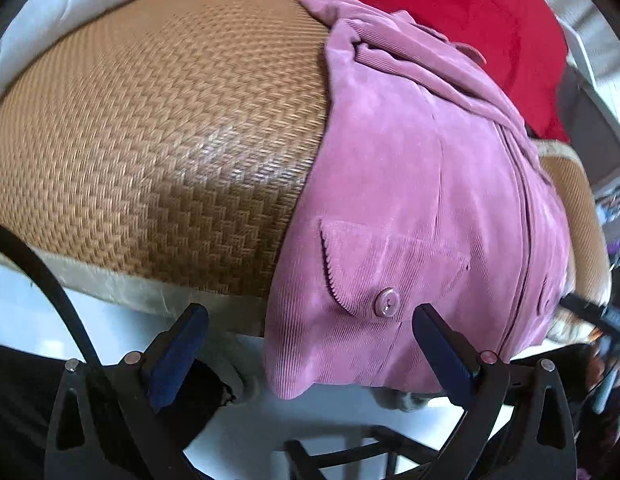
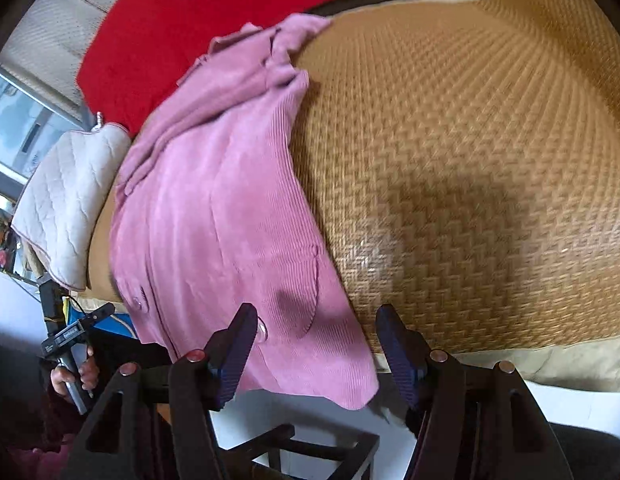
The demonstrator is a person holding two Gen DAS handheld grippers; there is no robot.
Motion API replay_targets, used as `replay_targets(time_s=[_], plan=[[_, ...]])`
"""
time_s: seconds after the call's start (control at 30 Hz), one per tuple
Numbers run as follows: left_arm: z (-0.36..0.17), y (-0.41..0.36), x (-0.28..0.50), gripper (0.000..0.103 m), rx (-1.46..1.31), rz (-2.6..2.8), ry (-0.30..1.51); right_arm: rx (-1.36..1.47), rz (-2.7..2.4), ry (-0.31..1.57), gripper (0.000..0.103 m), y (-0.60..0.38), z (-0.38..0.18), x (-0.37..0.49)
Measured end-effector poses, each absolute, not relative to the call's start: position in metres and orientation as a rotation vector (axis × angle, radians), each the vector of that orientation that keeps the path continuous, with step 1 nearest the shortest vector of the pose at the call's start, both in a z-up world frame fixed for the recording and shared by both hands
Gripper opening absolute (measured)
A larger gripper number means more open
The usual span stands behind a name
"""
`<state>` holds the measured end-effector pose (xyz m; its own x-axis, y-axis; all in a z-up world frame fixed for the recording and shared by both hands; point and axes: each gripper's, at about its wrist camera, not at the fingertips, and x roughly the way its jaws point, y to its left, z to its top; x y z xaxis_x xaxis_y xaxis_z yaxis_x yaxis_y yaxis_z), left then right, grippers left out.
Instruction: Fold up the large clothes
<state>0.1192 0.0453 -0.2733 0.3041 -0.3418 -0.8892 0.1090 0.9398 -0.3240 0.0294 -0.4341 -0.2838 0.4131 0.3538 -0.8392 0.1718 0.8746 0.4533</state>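
Woven straw matting (image 1: 157, 152) covers the bed, its herringbone weave filling most of both views, with a pale cloth border along the near edge. Across the far side lies a red blanket (image 1: 450, 4), and a quilted grey pad (image 2: 65, 204) sits at one end of the mat.

On the mat lies a pink corduroy jacket (image 1: 422, 184), spread lengthwise with its collar toward the red blanket and its hem hanging a little over the near edge of the bed. A flap pocket with a round button (image 1: 386, 303) shows near the hem.

From the left wrist view, the left claw (image 1: 310, 352) hovers over the hem; its blue-padded fingers stand wide apart, one over the mat's border, the other over the cloth beside the button, gripping nothing. From the right wrist view, the right claw (image 2: 316, 354) hangs above the opposite hem corner, fingers likewise apart with the jacket's edge between them, though the pads are not pressing on it. A hand (image 2: 71, 376) holding the other tool shows at the lower left of that view.
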Motion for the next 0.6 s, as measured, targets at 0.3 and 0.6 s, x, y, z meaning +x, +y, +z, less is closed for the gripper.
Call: replay_targets(time_s=[0.3,0.6], plan=[[-0.294,0.049,0.118,0.036,-0.281,-0.354,1.317,0.427,0.195,1.148,0.061,-0.382,-0.285,0.034],[-0.321,0.069,0.114,0.081,-0.406,-0.308,1.451,0.36,0.067,1.299,0.066,-0.389,-0.31,0.033]])
